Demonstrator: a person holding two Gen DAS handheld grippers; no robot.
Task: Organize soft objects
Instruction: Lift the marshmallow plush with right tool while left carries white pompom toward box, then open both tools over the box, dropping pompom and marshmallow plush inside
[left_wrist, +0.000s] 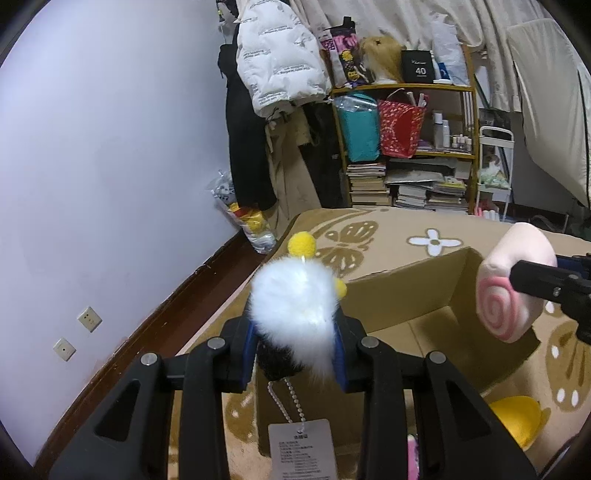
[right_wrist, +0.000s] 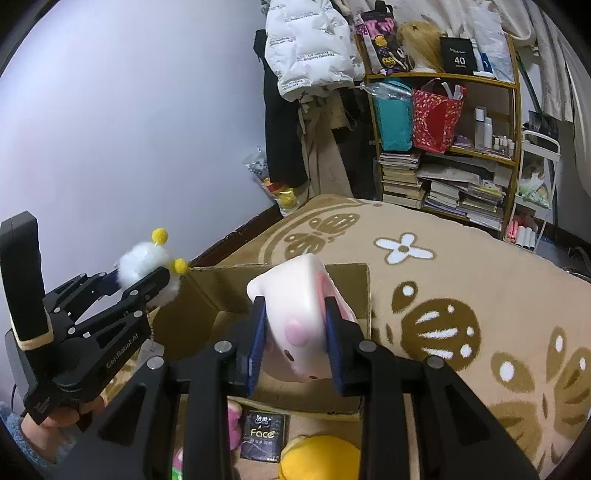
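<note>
Patterned rug (right_wrist: 461, 266), open box (right_wrist: 221, 291): left gripper (left_wrist: 297, 332) pinches fluffy toy (left_wrist: 291, 295), right gripper (right_wrist: 295, 332) pinches pink plush (right_wrist: 295, 306). Centre each above box before releasing.

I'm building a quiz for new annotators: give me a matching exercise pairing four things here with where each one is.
Things:
1. white fluffy plush with yellow pompoms
2. pink swirl-roll plush
3. open brown cardboard box
4. blonde wig on a mannequin head

Places:
A. top shelf of the rack
B. on the patterned beige blanket
C. in the left gripper
D. in the right gripper

Pairs: 1-C, 2-D, 3-B, 4-A
</note>
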